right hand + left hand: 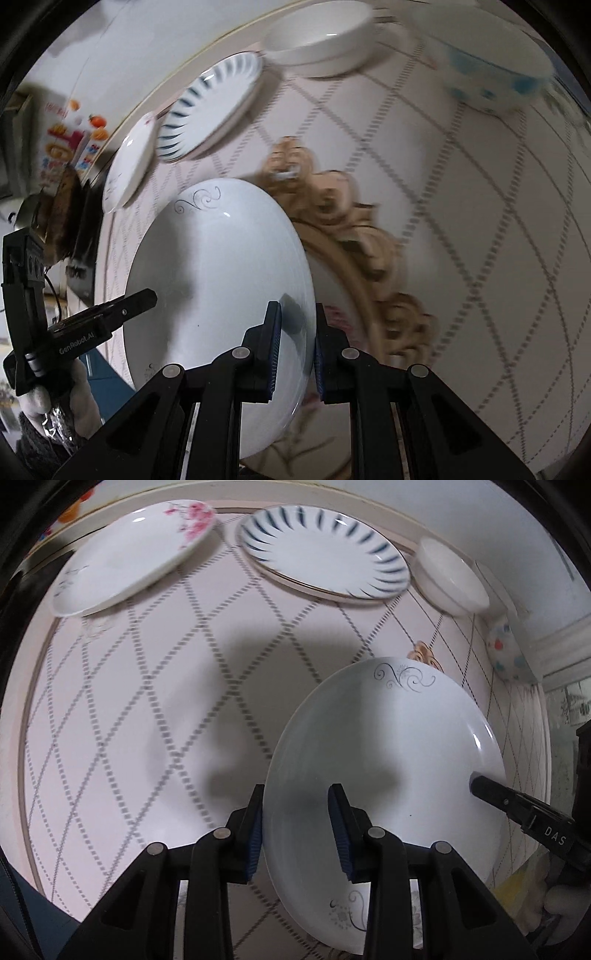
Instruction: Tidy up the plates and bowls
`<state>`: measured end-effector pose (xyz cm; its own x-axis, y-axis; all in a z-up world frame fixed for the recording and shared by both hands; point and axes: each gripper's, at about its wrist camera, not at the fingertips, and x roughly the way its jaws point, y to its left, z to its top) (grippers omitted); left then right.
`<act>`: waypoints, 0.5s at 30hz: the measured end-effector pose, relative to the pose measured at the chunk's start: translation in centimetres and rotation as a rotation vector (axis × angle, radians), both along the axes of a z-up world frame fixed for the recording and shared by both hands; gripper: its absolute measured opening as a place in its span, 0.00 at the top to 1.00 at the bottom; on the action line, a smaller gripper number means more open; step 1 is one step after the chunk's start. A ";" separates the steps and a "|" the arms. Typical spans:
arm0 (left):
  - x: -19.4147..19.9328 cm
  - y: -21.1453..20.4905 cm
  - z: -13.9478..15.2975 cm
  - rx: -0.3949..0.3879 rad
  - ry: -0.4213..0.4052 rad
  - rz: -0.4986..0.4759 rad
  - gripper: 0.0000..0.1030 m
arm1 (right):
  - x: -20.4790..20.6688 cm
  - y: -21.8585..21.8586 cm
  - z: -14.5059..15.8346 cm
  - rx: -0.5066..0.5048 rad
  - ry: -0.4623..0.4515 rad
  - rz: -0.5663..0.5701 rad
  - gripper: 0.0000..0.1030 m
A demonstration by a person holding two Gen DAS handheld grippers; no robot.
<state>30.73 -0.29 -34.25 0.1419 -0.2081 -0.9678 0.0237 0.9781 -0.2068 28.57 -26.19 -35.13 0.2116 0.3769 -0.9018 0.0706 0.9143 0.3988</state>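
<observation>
A white plate with grey scroll marks (388, 731) hangs above the table, carried between both grippers. My left gripper (297, 794) is shut on its left rim, one blue pad under the edge and one over the face. My right gripper (295, 314) is shut on the opposite rim of the same plate (221, 258). Each gripper also shows in the other's view: the right gripper (476, 781) at the plate's far edge, the left gripper (147, 295) reaching in from the left. At the back stand a pink-blossom plate (136, 554), a blue-striped plate (325, 554), a white bowl (450, 576) and a dotted bowl (506, 653).
The round table (147, 701) wears a pale pink cloth with a grey diamond pattern and a gold ornament (351, 236) at its middle. A colourful box (66, 140) and dark clutter lie beyond the table's left edge. A hand (40, 402) holds the left gripper's handle.
</observation>
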 end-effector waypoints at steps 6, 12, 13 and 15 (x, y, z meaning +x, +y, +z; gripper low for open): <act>1.5 -2.3 -0.8 0.027 0.002 -0.028 0.70 | -0.3 -2.9 -0.5 -0.005 -0.010 -0.042 0.83; 2.3 -3.3 -1.6 0.053 0.013 -0.037 0.70 | -0.7 -4.3 -0.8 0.002 -0.014 -0.058 0.83; 2.3 -3.5 -1.6 0.054 0.012 -0.035 0.70 | -0.8 -4.5 -0.9 0.003 -0.012 -0.058 0.83; 2.3 -3.6 -1.5 0.060 0.006 -0.035 0.70 | -0.9 -4.6 -1.1 0.006 -0.010 -0.058 0.83</act>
